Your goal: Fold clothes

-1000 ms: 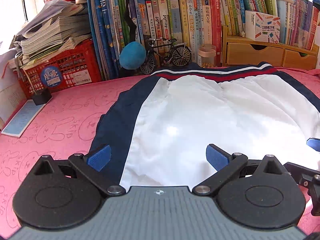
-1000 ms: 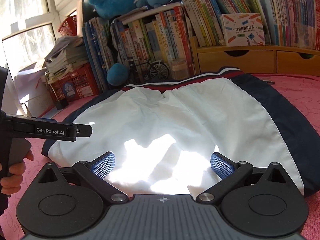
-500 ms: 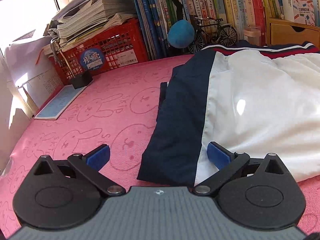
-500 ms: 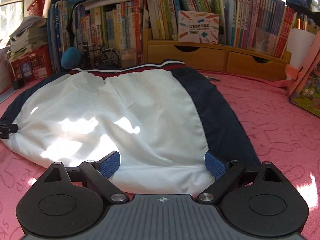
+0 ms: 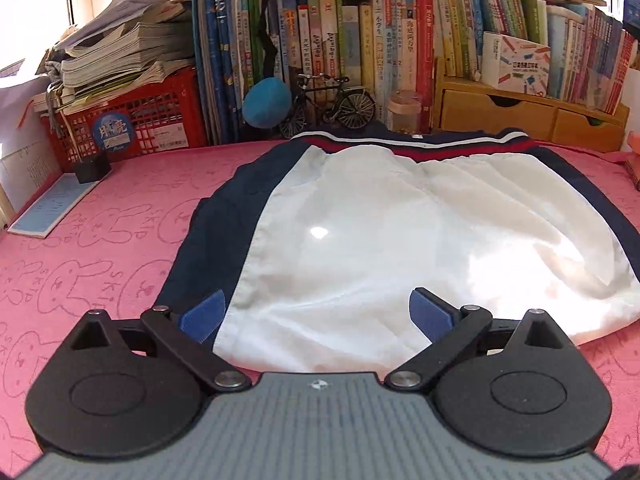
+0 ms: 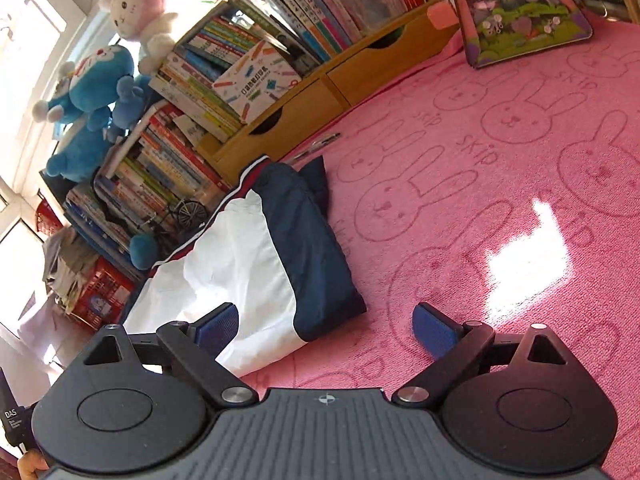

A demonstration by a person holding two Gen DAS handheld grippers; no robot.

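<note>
Jacket (image 5: 360,240) flat, collar twd books (image 5: 340,40); both claws (image 5: 316,316) (image 6: 326,330) wide, empty.

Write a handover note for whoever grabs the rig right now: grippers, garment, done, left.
Left gripper: open, empty, over the near hem of the jacket.
Right gripper: open, empty, at the garment's near right corner, one finger over the white panel, the other over the pink cloth.
Jacket: spread flat on the pink cloth, white panel up, navy sides, striped band toward the books.
Done: garment laid out; no fold visible.
Left: grasp the edges and do all the folds.
</note>
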